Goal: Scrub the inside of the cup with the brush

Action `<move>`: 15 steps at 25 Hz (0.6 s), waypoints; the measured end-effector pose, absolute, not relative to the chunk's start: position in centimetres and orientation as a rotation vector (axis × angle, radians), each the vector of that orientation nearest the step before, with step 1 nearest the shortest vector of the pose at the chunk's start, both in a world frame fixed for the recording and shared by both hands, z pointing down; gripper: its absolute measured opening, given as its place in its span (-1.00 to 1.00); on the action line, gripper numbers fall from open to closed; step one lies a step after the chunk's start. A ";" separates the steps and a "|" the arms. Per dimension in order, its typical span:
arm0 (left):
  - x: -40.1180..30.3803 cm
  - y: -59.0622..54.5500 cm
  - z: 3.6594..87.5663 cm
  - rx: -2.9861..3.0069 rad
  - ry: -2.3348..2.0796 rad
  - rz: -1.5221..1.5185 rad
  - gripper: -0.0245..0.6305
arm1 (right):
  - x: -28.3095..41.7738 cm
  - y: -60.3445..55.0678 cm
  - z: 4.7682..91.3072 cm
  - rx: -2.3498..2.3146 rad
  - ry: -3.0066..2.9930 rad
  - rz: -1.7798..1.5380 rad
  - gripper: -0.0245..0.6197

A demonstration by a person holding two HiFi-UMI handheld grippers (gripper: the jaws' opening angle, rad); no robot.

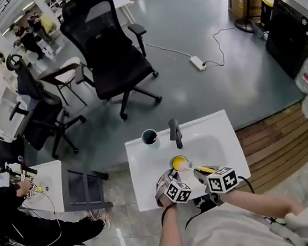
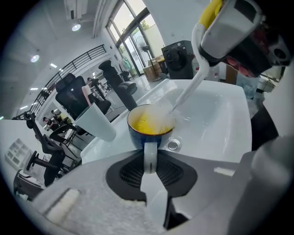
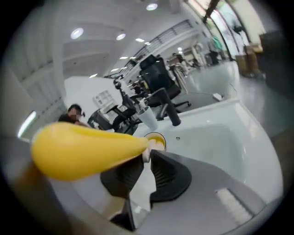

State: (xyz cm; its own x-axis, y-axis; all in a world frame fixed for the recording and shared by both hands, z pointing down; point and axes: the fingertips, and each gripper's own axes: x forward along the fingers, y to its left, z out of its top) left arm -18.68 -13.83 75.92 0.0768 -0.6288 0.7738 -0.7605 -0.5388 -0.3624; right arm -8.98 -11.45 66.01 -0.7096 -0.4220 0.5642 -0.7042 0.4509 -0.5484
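Note:
A cup (image 2: 149, 123), blue outside and yellow inside, hangs over the white sink basin (image 2: 216, 114). My left gripper (image 2: 150, 160) is shut on its pale handle. From the upper right a brush (image 2: 186, 94) with a white shaft reaches down into the cup, where its head is blurred. The brush's yellow handle (image 3: 87, 149) fills the left of the right gripper view, with my right gripper (image 3: 148, 158) shut on it. In the head view the cup (image 1: 179, 162) sits between the left gripper (image 1: 176, 178) and the right gripper (image 1: 203, 171), over the near part of the sink.
A dark faucet (image 1: 174, 132) stands at the sink's far rim (image 1: 209, 121), with a white tumbler (image 1: 149, 137) to its left. A drain (image 2: 172, 145) lies below the cup. Office chairs (image 1: 108, 47) stand beyond the sink, and a person (image 1: 21, 219) sits at a desk on the left.

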 end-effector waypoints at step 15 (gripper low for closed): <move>-18.8 -13.5 76.2 2.309 -1.250 1.516 -0.75 | -11.1 -7.2 67.4 0.289 -2.334 0.055 -0.68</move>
